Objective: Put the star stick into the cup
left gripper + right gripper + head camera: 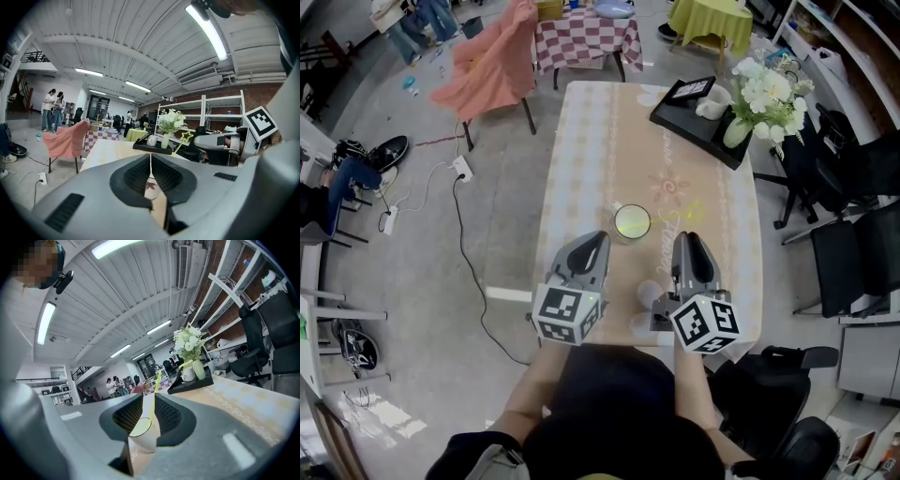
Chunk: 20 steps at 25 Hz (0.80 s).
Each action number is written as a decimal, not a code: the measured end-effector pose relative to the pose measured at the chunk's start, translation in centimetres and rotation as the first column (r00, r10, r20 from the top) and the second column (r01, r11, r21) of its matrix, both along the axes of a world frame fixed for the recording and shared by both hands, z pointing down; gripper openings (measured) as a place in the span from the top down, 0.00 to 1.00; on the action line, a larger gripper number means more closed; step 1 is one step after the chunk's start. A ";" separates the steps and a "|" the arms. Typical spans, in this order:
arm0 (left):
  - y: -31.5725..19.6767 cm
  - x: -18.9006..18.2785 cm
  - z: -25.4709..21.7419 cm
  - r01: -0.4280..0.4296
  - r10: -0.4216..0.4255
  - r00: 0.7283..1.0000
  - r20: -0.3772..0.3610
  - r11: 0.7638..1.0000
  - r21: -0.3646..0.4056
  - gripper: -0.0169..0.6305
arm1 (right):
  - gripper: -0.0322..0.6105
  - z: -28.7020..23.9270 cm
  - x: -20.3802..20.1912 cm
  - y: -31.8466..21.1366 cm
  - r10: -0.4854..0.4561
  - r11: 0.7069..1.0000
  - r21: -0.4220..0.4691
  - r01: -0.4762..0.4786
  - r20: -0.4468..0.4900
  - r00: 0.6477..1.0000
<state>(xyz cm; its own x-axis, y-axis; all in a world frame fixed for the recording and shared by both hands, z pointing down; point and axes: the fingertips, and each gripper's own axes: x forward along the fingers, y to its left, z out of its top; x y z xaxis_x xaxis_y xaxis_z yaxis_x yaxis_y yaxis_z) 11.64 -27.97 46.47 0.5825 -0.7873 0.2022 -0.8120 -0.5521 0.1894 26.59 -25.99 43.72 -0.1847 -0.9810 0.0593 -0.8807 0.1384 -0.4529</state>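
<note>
The right gripper point(151, 397) pinches the star stick point(157, 383), which stands near upright with its star end up. The cup point(632, 221) stands on the table point(591, 141), near the gripper's tips at 10 o'clock in the head view. The left gripper point(150, 161), jaws together on nothing, waits at the cup's 7 o'clock.

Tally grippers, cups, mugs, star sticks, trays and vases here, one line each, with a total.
grippers: 2, left gripper and right gripper
cup: 1
mug: 1
star stick: 1
tray: 1
vase: 1
Total: 7
</note>
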 end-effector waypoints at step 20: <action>2.7 -0.8 -1.0 0.012 -0.010 0.999 -0.031 0.997 0.076 0.95 | 0.95 1.0 -5.9 2.3 -0.135 0.988 0.034 0.151 -0.296 0.946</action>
<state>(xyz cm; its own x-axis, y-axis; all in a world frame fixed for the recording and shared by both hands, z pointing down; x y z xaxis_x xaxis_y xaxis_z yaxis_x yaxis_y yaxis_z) 10.81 -25.24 45.49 0.5784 -0.8063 0.1237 -0.8127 -0.5567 0.1720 20.73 -23.68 44.74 -0.3060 -0.9488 0.0784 -0.9422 0.2900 -0.1675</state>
